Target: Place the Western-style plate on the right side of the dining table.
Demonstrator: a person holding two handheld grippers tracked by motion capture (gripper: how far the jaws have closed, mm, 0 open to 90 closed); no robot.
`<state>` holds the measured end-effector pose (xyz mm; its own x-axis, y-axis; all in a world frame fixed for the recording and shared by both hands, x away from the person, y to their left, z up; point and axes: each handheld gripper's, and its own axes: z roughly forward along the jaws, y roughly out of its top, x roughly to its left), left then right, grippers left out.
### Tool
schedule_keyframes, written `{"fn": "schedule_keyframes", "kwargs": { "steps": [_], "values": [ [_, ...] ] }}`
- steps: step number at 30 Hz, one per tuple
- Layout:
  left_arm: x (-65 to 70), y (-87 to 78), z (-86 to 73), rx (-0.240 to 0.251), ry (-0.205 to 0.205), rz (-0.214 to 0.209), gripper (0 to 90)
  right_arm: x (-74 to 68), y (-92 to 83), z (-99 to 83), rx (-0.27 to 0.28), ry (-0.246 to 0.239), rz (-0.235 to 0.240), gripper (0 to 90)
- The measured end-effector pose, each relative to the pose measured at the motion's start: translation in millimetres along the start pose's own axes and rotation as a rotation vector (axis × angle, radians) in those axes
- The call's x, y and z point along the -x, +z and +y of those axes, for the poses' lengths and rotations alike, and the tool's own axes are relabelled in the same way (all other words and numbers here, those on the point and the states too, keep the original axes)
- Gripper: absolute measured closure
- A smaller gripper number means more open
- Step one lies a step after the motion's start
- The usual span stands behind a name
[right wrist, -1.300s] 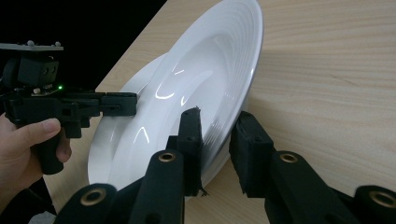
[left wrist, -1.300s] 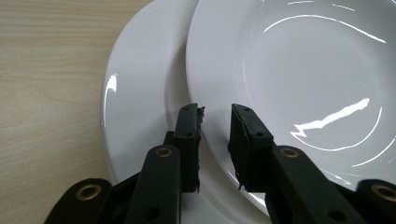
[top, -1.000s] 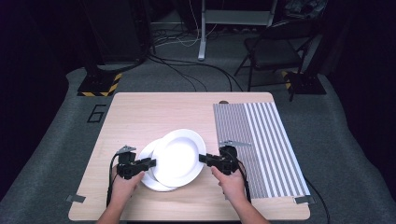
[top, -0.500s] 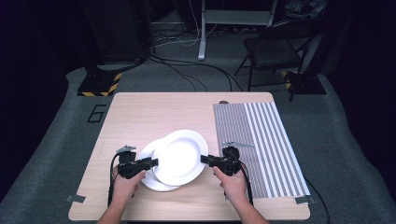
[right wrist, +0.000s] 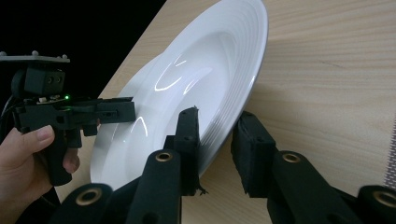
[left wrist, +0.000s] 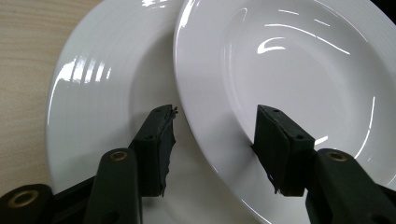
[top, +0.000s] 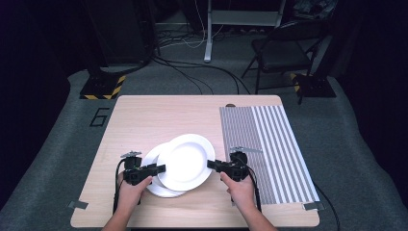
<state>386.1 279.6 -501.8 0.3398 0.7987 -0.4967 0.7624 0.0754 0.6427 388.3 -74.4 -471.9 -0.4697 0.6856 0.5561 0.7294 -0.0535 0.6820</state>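
High view first: two white plates sit near the front of the bench (top: 144, 115), the top plate (top: 185, 161) overlapping the bottom plate (top: 161, 190) and shifted toward the striped mat (top: 269, 144). The left gripper (top: 161, 168) is at the left edge of the stack, the right gripper (top: 210, 164) at the top plate's right rim. Compared with the frames from a second ago, nothing has moved much: hands and plates are pretty much where they were.

Left gripper view: this is where the change is. The fingers (left wrist: 161, 135) have just been opening and now stand about halfway apart. The top plate's rim (left wrist: 205, 140) runs between them, but neither pad looks pressed on it, so I'd call that side let go. One finger hangs over the bottom plate (left wrist: 93, 116), the other over the top plate's well.

Right gripper view: the fingers (right wrist: 189, 140) straddle the top plate's rim (right wrist: 233, 116) and pinch it, closed as far as the rim allows. The plate tilts up off the bench on this side. The left gripper (right wrist: 116, 109) is across the plate, in a hand (right wrist: 28, 149).

My read: the top plate has been set down on the other one, left side released, right side next to release.
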Motion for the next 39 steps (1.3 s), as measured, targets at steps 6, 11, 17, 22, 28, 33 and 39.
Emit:
{"fn": "schedule_keyframes", "kwargs": {
  "steps": [6,11,17,22,28,33,39],
  "values": [
    [8.2,1.4,-1.0,-0.011,0.029,0.029,45.8,-0.1,0.0,-0.5,0.004,0.001,-0.002,71.8],
    [13.4,4.1,-1.8,-0.021,0.049,0.046,46.5,0.6,-0.1,-1.1,0.007,0.004,0.002,71.8],
    [14.2,2.5,-1.1,-0.018,0.034,0.047,47.4,0.5,0.0,-1.4,0.008,0.004,-0.005,71.5],
    [15.2,0.8,-0.3,-0.009,0.035,0.051,49.1,-0.2,0.0,-1.6,-0.002,0.013,-0.021,70.7],
    [15.4,-1.8,1.0,-0.010,0.033,0.059,51.4,-3.7,0.4,-2.0,0.001,-0.017,-0.048,69.0],
    [18.2,-5.5,1.6,0.009,0.039,0.059,52.8,-6.1,1.2,-2.1,-0.013,-0.049,-0.089,65.1],
    [21.4,-9.0,1.8,0.027,0.037,0.055,53.7,-13.6,2.0,-3.0,-0.025,-0.112,-0.151,58.8]
  ]
}}
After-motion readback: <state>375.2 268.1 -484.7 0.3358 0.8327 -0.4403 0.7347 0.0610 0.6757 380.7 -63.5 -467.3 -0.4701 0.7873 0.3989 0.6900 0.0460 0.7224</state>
